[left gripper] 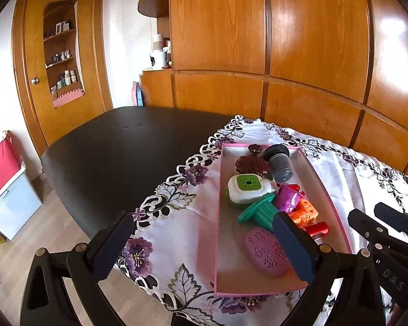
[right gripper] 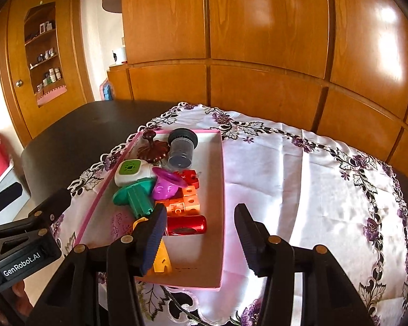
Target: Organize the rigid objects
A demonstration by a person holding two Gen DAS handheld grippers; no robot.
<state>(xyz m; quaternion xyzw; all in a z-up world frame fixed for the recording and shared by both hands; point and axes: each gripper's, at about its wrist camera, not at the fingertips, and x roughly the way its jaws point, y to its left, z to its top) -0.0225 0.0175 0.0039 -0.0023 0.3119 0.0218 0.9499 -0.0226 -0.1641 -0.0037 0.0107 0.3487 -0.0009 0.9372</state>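
Both grippers hover at the near end of the pink tray point(right gripper: 222, 190). The left gripper point(left gripper: 202, 247) stands wide apart and empty; the right gripper point(right gripper: 201, 233) is parted, gripping nothing. Inside the tray, near to far: red cylinder point(right gripper: 186, 225), orange blocks point(right gripper: 183, 203), green piece point(right gripper: 134, 195), grey lens point(right gripper: 180, 149) at the far end.

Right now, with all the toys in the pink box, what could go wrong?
The toys are heaped together: the purple cup leans on the orange blocks, so a bump might tumble them. The pink box sits near the cloth's front edge, so a nudge might slide it off. The right fingers hang just over the red tube and could knock it.
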